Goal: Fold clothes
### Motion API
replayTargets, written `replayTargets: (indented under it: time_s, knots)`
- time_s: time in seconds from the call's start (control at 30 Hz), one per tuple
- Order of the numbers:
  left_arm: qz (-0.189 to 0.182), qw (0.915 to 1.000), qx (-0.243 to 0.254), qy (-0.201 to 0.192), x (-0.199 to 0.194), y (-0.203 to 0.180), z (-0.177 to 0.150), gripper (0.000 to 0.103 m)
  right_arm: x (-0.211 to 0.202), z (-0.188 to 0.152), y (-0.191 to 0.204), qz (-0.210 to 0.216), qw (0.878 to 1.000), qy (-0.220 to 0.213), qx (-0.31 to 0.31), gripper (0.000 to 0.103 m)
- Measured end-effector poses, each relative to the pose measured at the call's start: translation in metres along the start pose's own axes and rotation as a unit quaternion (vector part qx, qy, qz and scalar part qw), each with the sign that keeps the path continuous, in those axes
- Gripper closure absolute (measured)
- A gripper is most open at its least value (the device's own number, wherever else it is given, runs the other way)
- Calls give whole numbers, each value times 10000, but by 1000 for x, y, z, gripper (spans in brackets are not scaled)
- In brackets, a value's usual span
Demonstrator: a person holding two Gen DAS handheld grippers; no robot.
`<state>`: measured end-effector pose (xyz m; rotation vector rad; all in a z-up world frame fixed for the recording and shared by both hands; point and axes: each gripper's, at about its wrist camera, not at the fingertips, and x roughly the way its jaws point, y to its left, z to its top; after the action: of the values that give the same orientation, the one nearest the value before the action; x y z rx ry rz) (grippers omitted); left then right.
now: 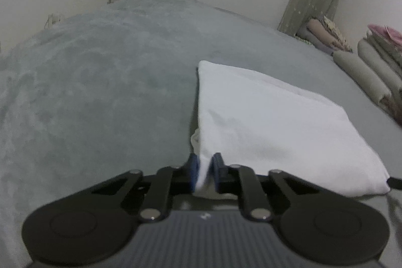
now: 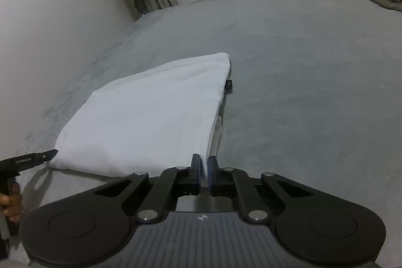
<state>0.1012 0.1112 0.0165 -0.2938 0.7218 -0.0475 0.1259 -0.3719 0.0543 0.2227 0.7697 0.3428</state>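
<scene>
Left wrist view: we see the left claw [image 1: 204, 168] pinched on the near left corner of the folded white garment [image 1: 273, 122], cloth caught between its blue pads.
Garment's place: it lies flat on the grey bed [image 1: 105, 82], right of the claw's line.
Right wrist view: our right claw [image 2: 204, 171] is nipped narrow on the garment's near right corner.
Left edge: a hand [image 2: 11, 207] holds the other claw there.
Small dark piece [image 2: 228, 85]: possibly a label, too blurred to tell.

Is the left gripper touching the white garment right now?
Touching. In the left wrist view, the left gripper has its jaws closed on the white garment's near corner.
</scene>
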Motion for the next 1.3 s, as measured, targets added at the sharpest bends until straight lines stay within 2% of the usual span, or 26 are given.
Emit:
replayTargets:
  time_s: [0.17,0.37,0.47,0.5,0.53,0.57,0.6,0.63,0.73,0.77,0.87,0.97,1.07,1.17,1.3]
  knots:
    - [212,9997,79,96,0,-3,0,95,-6,1,4,-79,9998,52,-190,98]
    - [295,9990,317,121,-2,-7,2,94,-5,5,7,-289,9986,72,-427,99]
    - [371,9986,345,152,-5,-8,3,85,9,-3,15,-434,9965,240,-676,98]
    - [404,9987,270,144,-9,-6,5,78,12,-4,18,-502,9955,271,-758,98]
    - [456,9987,188,105,-13,-4,8,64,12,-3,20,-566,9950,262,-783,98]
    - [517,9986,122,53,-17,-3,11,59,10,-1,22,-652,9943,215,-811,96]
    - [622,9979,151,-54,-21,-3,13,59,6,1,24,-747,9932,120,-885,94]
    - [727,9968,294,-166,-25,-7,15,59,3,2,26,-835,9918,15,-968,87]
    - [840,9927,764,-397,-34,-31,13,59,-6,4,44,-1254,9826,-423,-1305,85]
    - [834,9912,921,-455,-37,-40,12,59,-8,4,53,-1215,9809,-580,-1405,85]
    - [561,9887,1293,-516,-36,-72,2,58,-6,3,77,-714,9832,-789,-1485,84]
    - [338,9872,1474,-513,-26,-97,-7,57,11,-4,105,-362,9799,-790,-1798,84]
    - [215,9885,1402,-517,-14,-107,-12,58,36,-13,129,-316,9762,-752,-2009,84]
    - [209,9875,1485,-484,-2,-112,-19,57,54,-19,139,-93,9793,-772,-1869,83]
    - [320,9857,1611,-379,16,-107,-34,50,76,-34,148,-407,9752,-492,-2119,80]
